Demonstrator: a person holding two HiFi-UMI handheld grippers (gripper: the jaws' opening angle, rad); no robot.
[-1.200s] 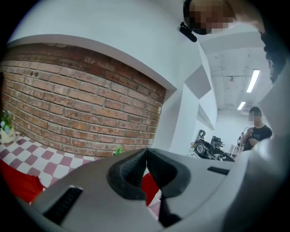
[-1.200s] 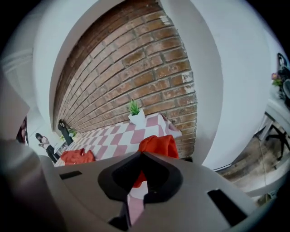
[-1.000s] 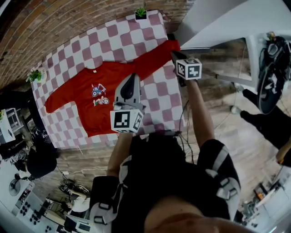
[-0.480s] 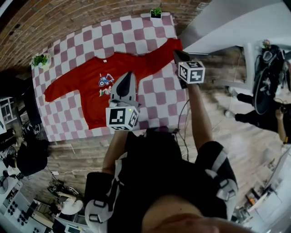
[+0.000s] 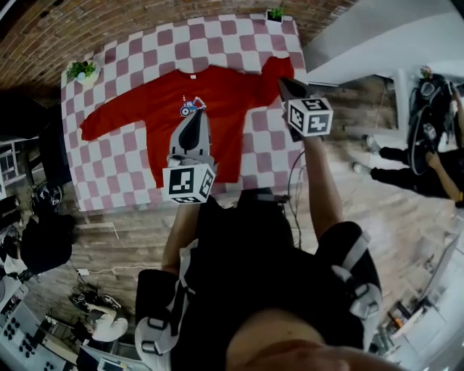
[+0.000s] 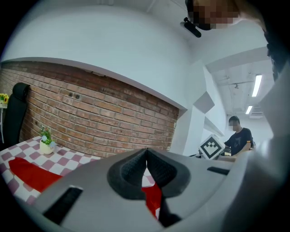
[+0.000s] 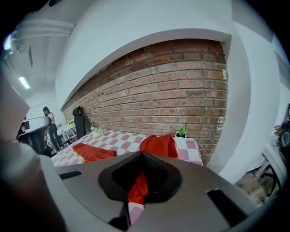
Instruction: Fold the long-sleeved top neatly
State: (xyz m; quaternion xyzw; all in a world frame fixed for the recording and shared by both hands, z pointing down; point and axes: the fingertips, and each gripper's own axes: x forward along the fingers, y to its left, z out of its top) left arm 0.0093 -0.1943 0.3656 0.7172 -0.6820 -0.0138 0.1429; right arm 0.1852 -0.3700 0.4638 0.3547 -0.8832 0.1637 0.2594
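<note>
The red long-sleeved top (image 5: pixel 156 116) lies front up on the pink-and-white checked table (image 5: pixel 116 181), its left sleeve stretched out flat. My right gripper (image 5: pixel 285 83) hangs over the table's right edge, shut on the right sleeve (image 7: pixel 158 145), which rises from the cloth in a bunched hump; a red strip runs between the jaws (image 7: pixel 142 158). My left gripper (image 5: pixel 194 119) hovers over the middle of the top's body, beside the printed picture. Its jaws (image 6: pixel 146 156) are shut with nothing clamped, and red fabric (image 6: pixel 31 174) shows below them.
Small potted plants stand at the table's far left corner (image 5: pixel 82 70) and far right corner (image 5: pixel 275 13), against a brick wall. A black chair (image 5: pixel 47 246) stands left of the table, and a white desk (image 5: pixel 377 43) is at the right. A person stands in the background (image 6: pixel 239 138).
The right sleeve, earlier stretched to the table's right corner, now stands bunched up with my right gripper raised. My left gripper has shifted from the top's right side to over its middle.
</note>
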